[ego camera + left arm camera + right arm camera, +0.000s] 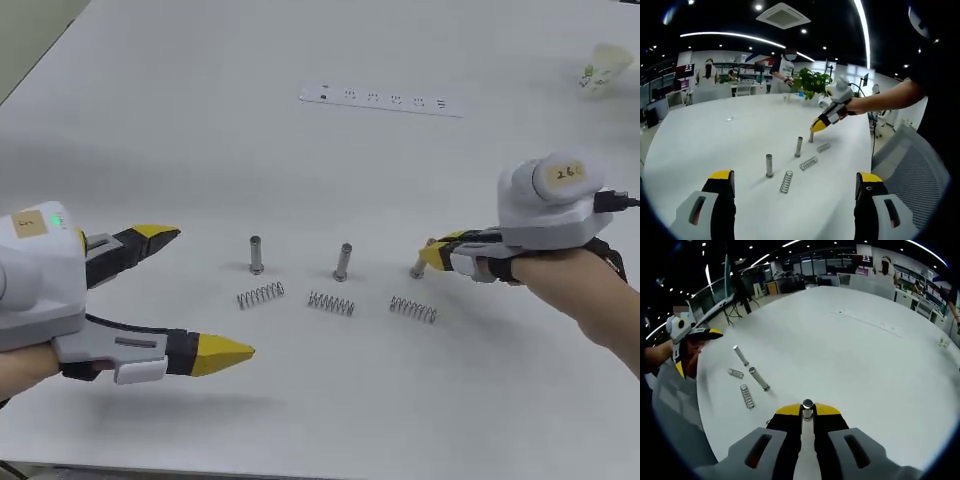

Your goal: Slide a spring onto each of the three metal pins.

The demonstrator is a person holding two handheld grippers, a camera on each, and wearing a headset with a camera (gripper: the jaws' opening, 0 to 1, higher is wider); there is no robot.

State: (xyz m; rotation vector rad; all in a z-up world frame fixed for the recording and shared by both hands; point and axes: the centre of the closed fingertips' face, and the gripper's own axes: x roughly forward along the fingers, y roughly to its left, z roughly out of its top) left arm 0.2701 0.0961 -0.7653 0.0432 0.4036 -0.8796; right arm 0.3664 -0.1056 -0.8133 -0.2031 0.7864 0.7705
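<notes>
White table (300, 170) in a bright open office. Nearer than the power strip (380, 99): left pin (256, 255) and middle pin (343, 262) standing, three springs (330, 303) lying. Right gripper (432, 258) clamps the third pin (807, 405); left gripper (205, 292) gapes.

Bright, even light from ceiling strips (740, 36). Soft shadows lie on the white table (300, 170) beneath the left tongs (208, 291). Fisheye edges curve.

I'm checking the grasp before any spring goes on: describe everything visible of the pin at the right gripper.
The pin is a short, shiny grey metal cylinder. The right gripper, with yellow-tipped jaws, is shut on its upper part; its lower end seems to rest on the white table. It bears no spring; the nearest spring lies flat beside it, apart.
</notes>
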